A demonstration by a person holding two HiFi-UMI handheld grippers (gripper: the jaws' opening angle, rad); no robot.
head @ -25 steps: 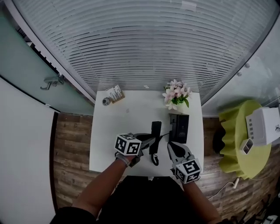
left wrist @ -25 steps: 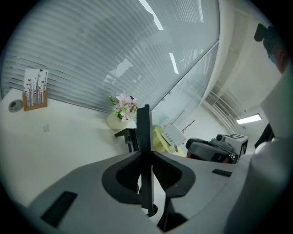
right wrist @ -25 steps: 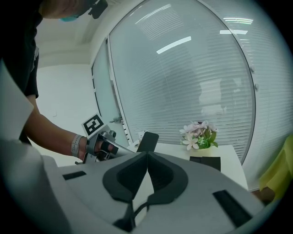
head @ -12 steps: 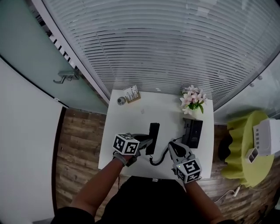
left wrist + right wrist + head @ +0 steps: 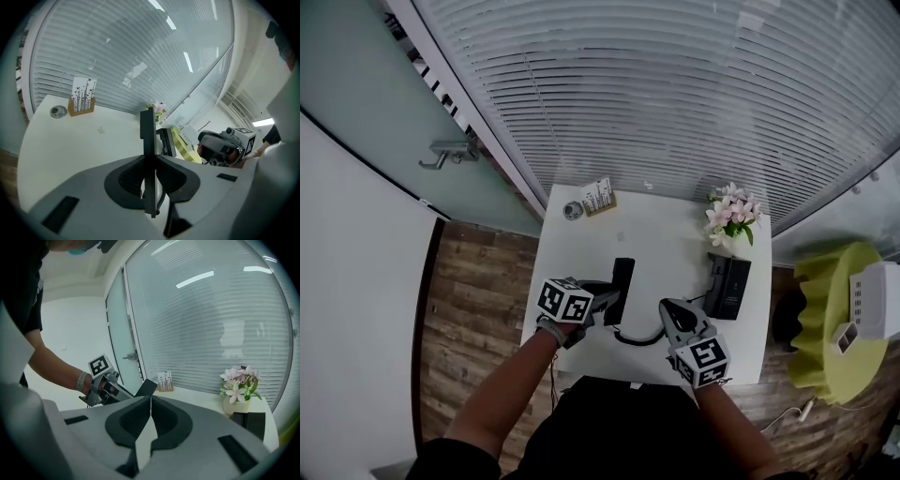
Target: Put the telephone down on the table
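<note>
Clamping the black handset [image 5: 622,279] edge-on, the left tongs [image 5: 611,300] hold it over the white counter [image 5: 661,234], left of the phone base [image 5: 728,286]. The right tongs [image 5: 667,307], nearer that base, are pressed together on nothing.

The handset's [image 5: 622,281] near end is hidden inside the left gripper [image 5: 607,300]. Its cord [image 5: 633,341] disappears behind the right gripper [image 5: 667,307]. The far-left card's [image 5: 599,196] print is unreadable; the round thing [image 5: 573,210] beside it is perhaps a dish.
</note>
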